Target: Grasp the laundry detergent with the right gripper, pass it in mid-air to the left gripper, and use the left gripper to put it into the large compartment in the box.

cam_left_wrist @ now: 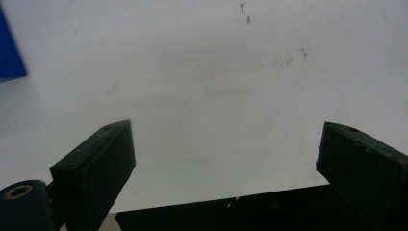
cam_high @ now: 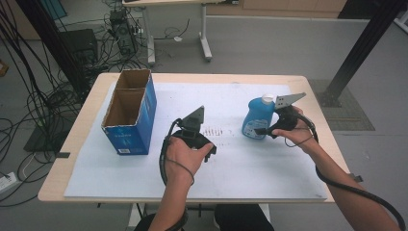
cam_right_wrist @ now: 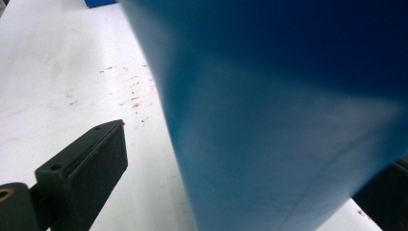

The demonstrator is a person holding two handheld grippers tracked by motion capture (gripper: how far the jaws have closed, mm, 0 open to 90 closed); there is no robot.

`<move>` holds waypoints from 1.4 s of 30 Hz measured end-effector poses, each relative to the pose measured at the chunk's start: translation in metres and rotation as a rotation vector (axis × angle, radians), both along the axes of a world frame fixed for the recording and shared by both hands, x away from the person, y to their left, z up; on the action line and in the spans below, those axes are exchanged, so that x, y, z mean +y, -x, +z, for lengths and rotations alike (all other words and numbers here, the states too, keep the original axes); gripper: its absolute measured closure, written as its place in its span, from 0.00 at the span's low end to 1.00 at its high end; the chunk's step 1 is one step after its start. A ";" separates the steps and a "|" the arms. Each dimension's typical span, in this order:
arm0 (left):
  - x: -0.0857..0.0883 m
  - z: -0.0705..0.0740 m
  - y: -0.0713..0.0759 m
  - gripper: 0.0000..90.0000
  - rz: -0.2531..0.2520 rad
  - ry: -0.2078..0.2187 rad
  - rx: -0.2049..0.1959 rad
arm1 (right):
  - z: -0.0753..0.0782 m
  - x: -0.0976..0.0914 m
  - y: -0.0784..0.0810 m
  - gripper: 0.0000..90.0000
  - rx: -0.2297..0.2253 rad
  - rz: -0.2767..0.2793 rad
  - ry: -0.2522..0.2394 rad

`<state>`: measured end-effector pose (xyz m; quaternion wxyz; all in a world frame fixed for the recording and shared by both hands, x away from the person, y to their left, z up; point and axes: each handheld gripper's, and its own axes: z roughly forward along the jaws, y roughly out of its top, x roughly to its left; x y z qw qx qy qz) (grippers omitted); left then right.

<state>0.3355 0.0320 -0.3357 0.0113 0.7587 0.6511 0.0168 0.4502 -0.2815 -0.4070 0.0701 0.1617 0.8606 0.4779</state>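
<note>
We see one smooth blue plastic bottle [cam_high: 258, 119] with a white cap standing on the matte white sheet [cam_high: 240, 163], between the spread jaws of the right gripper [cam_high: 265, 130], while the left gripper [cam_high: 194, 136], jaws apart, holds nothing beside one two-compartment cardboard box [cam_high: 131, 113].

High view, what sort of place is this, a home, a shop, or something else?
Probably a lab or workshop: tangled cables on a bare grey floor, a black metal frame post, and a work table under a white sheet with a blue bottle.
</note>
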 end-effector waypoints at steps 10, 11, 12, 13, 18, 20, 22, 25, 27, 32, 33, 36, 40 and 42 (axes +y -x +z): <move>0.000 0.000 0.000 0.08 -0.004 0.001 0.002 | -0.001 -0.002 0.000 0.02 0.003 0.000 -0.009; 0.000 0.000 0.000 0.08 -0.004 0.001 0.002 | -0.001 -0.002 0.000 0.02 0.004 0.001 -0.011; 0.000 0.000 0.000 0.08 -0.004 0.000 0.002 | -0.001 -0.002 0.000 0.02 0.003 0.001 -0.012; 0.000 0.000 0.000 0.08 -0.004 -0.001 0.003 | -0.001 -0.002 0.000 0.02 0.003 0.002 -0.014; 0.000 0.000 0.000 0.08 -0.003 0.003 -0.002 | 0.000 -0.001 -0.001 0.02 0.000 0.005 -0.018; 0.000 0.000 -0.001 0.08 -0.001 0.005 -0.001 | 0.000 -0.001 -0.001 0.02 0.000 0.005 -0.020; 0.000 0.000 -0.001 0.08 -0.001 0.006 -0.001 | 0.000 0.000 -0.001 0.02 -0.002 0.007 -0.018; 0.000 0.000 -0.001 0.08 -0.003 0.004 -0.001 | 0.000 0.000 -0.001 0.02 -0.003 0.005 -0.025; 0.001 0.000 -0.001 0.08 -0.003 0.005 -0.001 | 0.000 0.000 -0.001 0.02 -0.004 0.005 -0.025; 0.001 0.001 -0.001 0.08 -0.003 0.005 -0.002 | 0.001 0.000 0.000 0.02 -0.009 0.006 -0.027; 0.001 0.001 -0.001 0.08 -0.001 0.003 -0.002 | 0.002 0.000 0.000 0.02 -0.009 0.006 -0.029; 0.001 0.001 -0.001 0.08 -0.001 0.002 -0.002 | 0.002 0.000 0.000 0.02 -0.009 0.004 -0.030; 0.001 0.002 -0.001 0.08 -0.001 0.002 -0.003 | 0.001 0.000 0.000 0.02 -0.010 0.003 -0.026; 0.001 0.002 -0.001 0.08 -0.001 0.003 -0.002 | 0.002 0.000 0.000 0.02 -0.011 0.003 -0.028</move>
